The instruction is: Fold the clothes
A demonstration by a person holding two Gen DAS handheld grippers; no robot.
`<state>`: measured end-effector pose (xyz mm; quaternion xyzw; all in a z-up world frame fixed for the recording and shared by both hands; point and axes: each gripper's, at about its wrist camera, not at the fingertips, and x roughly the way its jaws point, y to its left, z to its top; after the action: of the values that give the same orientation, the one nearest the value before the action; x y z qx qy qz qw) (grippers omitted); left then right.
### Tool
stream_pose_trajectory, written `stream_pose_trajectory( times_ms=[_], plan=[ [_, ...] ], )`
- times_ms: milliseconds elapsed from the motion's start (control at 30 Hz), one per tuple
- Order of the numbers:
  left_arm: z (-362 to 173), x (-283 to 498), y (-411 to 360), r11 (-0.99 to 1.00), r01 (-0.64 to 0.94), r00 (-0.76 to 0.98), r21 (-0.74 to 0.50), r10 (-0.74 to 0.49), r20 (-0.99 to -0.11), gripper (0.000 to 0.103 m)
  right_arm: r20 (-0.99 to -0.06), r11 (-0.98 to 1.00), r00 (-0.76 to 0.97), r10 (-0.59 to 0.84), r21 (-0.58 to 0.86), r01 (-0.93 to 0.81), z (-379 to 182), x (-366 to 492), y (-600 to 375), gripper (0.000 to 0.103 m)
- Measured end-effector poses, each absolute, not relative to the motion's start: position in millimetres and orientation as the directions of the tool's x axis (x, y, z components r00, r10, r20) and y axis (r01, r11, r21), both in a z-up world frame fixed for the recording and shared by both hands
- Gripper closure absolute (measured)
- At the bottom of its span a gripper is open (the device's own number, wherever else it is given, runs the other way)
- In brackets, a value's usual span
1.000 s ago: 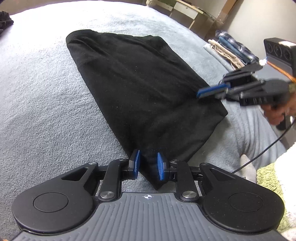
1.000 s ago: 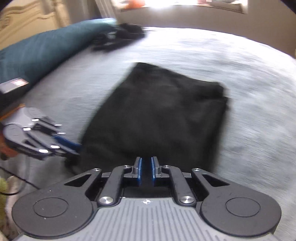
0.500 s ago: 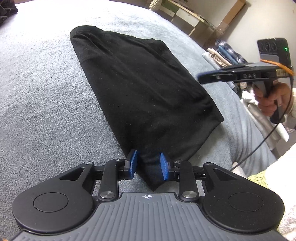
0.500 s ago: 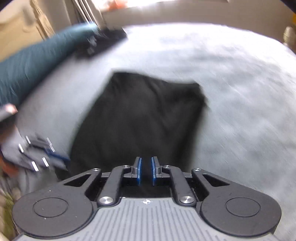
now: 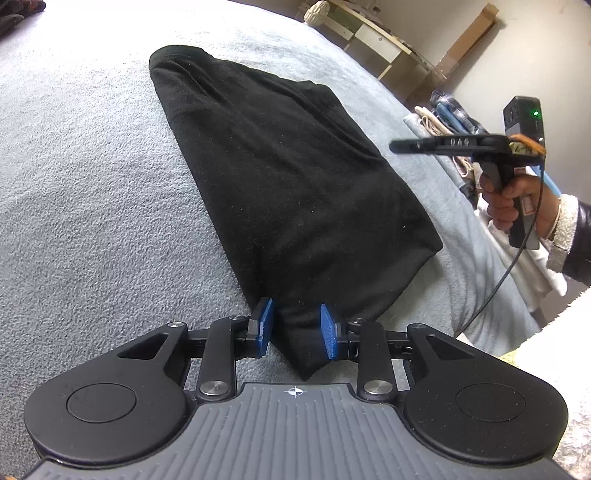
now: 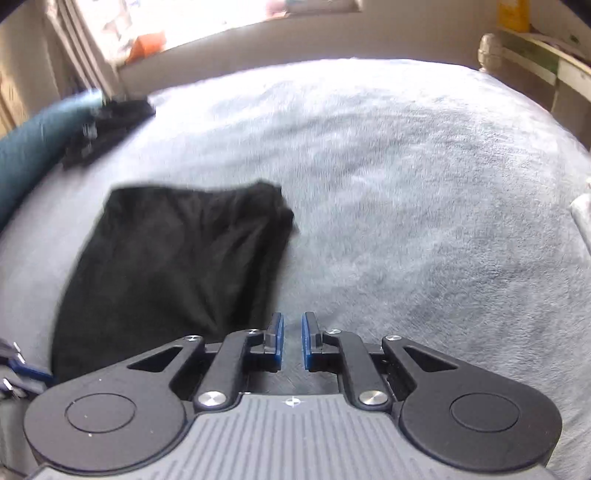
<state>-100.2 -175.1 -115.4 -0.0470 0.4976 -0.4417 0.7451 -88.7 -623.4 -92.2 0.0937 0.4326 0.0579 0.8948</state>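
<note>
A black folded garment [image 5: 288,177] lies flat on the grey blanket [image 5: 81,206] of a bed. My left gripper [image 5: 295,330] sits low at its near corner. The blue pads [image 5: 264,326] stand a little apart, and the corner lies loosely between them. In the left wrist view my right gripper [image 5: 397,147] hovers past the garment's right edge, seen edge-on and held by a hand [image 5: 517,199]. In its own view the right gripper [image 6: 292,339] is over bare blanket beside the garment [image 6: 173,266], its pads nearly together with nothing between. The left gripper's tip [image 6: 26,371] shows at the lower left.
A stack of folded clothes [image 5: 447,114] sits at the bed's right edge, with white cloth [image 5: 524,258] below it. A dark clothes pile [image 6: 107,125] and a teal cushion [image 6: 33,147] lie at the far left. Wooden furniture [image 5: 373,33] stands behind, and a cable [image 5: 509,266] hangs from the right gripper.
My right gripper has swung right, off the garment, and rolled to edge-on. The left pads have spread a little wider around the garment's corner.
</note>
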Motion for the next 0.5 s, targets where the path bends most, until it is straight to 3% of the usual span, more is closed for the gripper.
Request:
stream_pose_trajectory(
  times_ms=[200, 300, 367, 433, 500],
  plan=[
    [-120.1, -97.5, -164.5, 0.598, 0.566, 0.105, -0.567, -0.735, -0.670, 0.074, -0.731, 0.927, 0.571, 0.375, 0.288, -0.239, -103.5, -59.3, -563.2, 0.092],
    [-119.2, -97.7, -164.0, 0.599, 0.568, 0.104, -0.564, -0.733, -0.673, 0.074, -0.739, 0.955, 0.604, 0.297, 0.231, -0.186, -119.4, -48.2, -577.8, 0.095],
    [-119.3, -98.6, -162.7, 0.599, 0.572, 0.105, -0.561, -0.731, -0.674, 0.074, -0.723, 0.965, 0.648, 0.239, 0.251, -0.076, -119.0, -42.2, -606.8, 0.103],
    [-120.5, -98.4, -161.1, 0.597, 0.571, 0.104, -0.564, -0.734, -0.672, 0.074, -0.704, 0.962, 0.682, 0.196, 0.273, 0.006, -117.4, -37.1, -629.9, 0.101],
    [-121.3, -97.0, -161.4, 0.594, 0.571, 0.099, -0.567, -0.735, -0.671, 0.074, -0.675, 0.952, 0.700, 0.232, 0.305, -0.022, -110.8, -35.6, -629.2, 0.101]
  ],
)
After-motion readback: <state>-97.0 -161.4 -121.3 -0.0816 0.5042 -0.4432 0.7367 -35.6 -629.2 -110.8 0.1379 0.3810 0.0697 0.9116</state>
